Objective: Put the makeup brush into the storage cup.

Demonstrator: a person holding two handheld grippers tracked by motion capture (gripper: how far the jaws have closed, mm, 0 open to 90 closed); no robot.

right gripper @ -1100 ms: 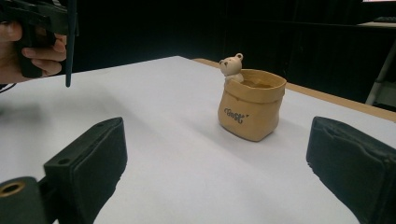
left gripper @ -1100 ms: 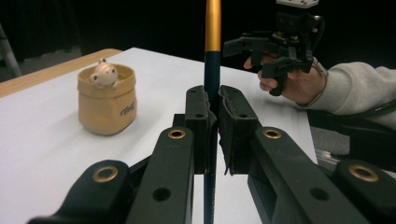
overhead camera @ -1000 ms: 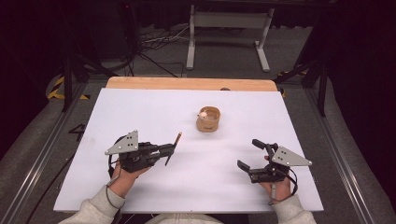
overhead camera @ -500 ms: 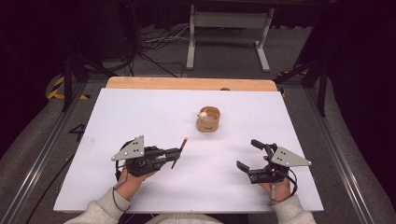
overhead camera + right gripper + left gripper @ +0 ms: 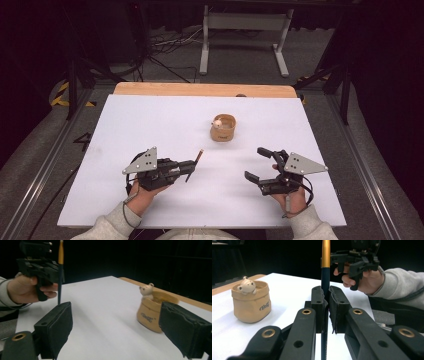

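Observation:
My left gripper (image 5: 189,168) is shut on a slim pen (image 5: 196,160) with a dark blue shaft and a gold upper part. It holds the pen low over the white table's near left. In the left gripper view the pen (image 5: 325,257) rises straight up between the closed pads (image 5: 319,302). A small tan pot (image 5: 223,129) with a little bear figure on its rim stands at mid-table, beyond both grippers. My right gripper (image 5: 256,163) is at the near right, open and empty. In its own view the pot (image 5: 149,315) sits between the spread jaws.
The white table top (image 5: 150,120) has a wooden strip (image 5: 200,90) along its far edge. A metal stand and cables are on the dark floor beyond. A rail (image 5: 45,165) runs along the left side of the table.
My left gripper has shifted slightly right and toward the person, still holding the pen. The right gripper and the pot have stayed put.

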